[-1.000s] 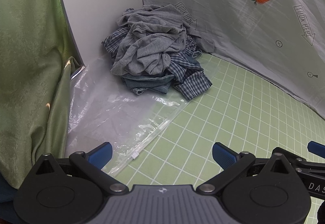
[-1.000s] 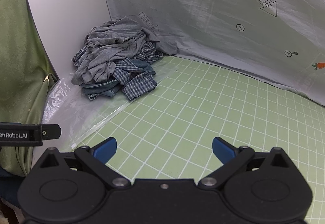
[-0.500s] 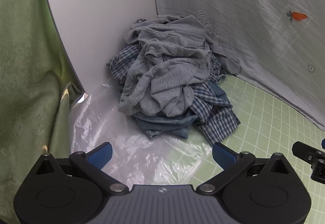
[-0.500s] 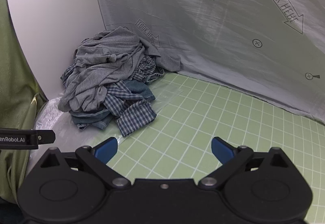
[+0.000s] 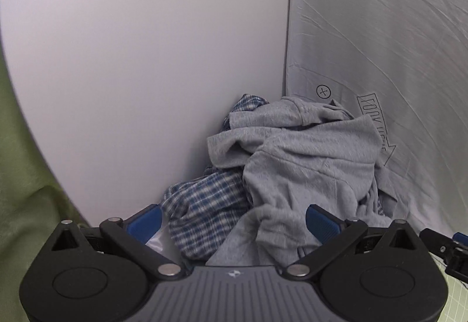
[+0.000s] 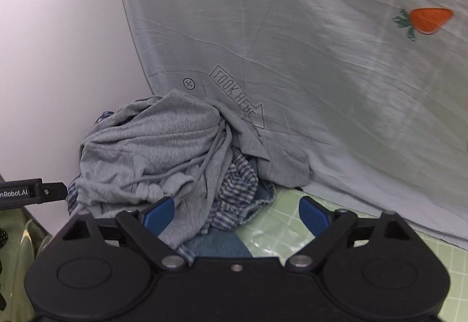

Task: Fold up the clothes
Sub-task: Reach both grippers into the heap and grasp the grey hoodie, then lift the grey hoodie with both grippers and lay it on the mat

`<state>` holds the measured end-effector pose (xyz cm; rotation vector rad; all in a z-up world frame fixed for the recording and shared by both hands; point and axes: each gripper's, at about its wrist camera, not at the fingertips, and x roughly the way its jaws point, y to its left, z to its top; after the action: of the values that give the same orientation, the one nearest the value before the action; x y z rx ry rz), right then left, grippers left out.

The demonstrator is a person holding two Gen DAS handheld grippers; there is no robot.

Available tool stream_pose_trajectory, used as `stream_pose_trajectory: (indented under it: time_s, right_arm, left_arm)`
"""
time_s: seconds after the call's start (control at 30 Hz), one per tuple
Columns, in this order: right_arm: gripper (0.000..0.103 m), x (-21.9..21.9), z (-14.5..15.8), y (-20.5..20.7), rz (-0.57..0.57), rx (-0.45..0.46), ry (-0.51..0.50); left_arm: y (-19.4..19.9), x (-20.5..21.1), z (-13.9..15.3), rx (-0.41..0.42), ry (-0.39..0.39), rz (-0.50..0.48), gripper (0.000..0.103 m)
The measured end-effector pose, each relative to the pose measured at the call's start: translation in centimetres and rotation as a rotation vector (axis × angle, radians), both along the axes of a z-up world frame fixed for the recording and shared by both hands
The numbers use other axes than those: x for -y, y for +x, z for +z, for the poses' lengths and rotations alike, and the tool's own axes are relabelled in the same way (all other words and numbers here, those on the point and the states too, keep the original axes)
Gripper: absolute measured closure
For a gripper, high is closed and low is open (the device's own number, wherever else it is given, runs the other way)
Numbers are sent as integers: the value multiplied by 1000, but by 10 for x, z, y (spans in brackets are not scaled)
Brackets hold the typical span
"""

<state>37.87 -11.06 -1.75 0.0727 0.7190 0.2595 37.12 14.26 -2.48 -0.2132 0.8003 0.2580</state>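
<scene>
clothes heaped in the corner, both claws spread and holding nothing

left wrist: left gripper (image 5: 234, 219) spread wide, nothing pinched, close in on the heap of clothes (image 5: 280, 176) crumpled against the white panel (image 5: 146, 59), where the panel meets the grey backdrop sheet (image 5: 395, 44). grey top (image 5: 307, 161) uppermost on the heap, blue plaid shirt (image 5: 204, 211) below it on the panel side. soft, limp, light by the look; likely tangled, so liable to drag a neighbour along. best taken at a free hem or collar edge of the grey top, not a bunched fold.
right wrist: right gripper (image 6: 237, 212) also spread, empty, just short of the heap's edge away from the panel. denim piece (image 6: 219, 244) at the heap's base, heavier and stiffer by the look. green grid mat (image 6: 424, 246) beside the heap, away from the panel.
</scene>
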Motion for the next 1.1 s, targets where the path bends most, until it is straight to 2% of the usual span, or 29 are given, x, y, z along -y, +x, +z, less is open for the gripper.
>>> stream_pose_trajectory:
  time_s: [0.13, 0.2, 0.27, 0.37, 0.43, 0.47, 0.5, 0.53, 0.57, 0.6, 0.63, 0.73, 0.87, 1.03, 1.1]
  right_arm:
    - [18, -21, -20, 45, 19, -58, 62]
    - [23, -29, -33, 61, 24, -94, 89]
    - [24, -35, -46, 75, 21, -138, 128]
    - [26, -36, -65, 95, 25, -214, 227]
    - [36, -36, -74, 103, 33, -246, 293]
    - [42, -36, -77, 106, 40, -257, 323]
    - [53, -37, -75, 104, 49, -243, 323]
    - [66, -37, -72, 101, 59, -220, 315]
    - [71, -38, -68, 96, 70, -192, 291]
    - [81, -39, -64, 90, 80, -164, 269]
    - [95, -38, -60, 84, 87, -139, 254]
    - [95, -29, -44, 67, 67, -75, 213]
    - [95, 1, -27, 46, 10, -34, 269]
    - [95, 36, 14, -3, -44, 86, 300]
    - [95, 50, 33, -30, -67, 146, 300]
  left_arm:
    - [30, -4, -18, -13, -34, -8, 5]
    - [39, -6, -26, -17, -67, -19, 12]
    - [46, -6, -30, -8, -94, -31, 19]
    - [55, -4, -33, 11, -111, -50, 20]
    - [61, -2, -34, 21, -131, -57, 30]
    - [62, -2, -33, 25, -150, -65, 43]
    - [62, -1, -33, 28, -169, -73, 59]
    - [61, 0, -31, 38, -177, -75, 67]
    - [59, 2, -28, 46, -170, -74, 81]
    - [57, 5, -26, 54, -162, -73, 89]
    - [53, 7, -21, 65, -151, -78, 92]
    - [40, 9, -8, 115, -161, -92, 96]
    - [14, 20, 18, 189, -159, -145, 96]
    - [-28, 43, 54, 269, -181, -207, 97]
    - [-46, 61, 61, 273, -194, -248, 97]
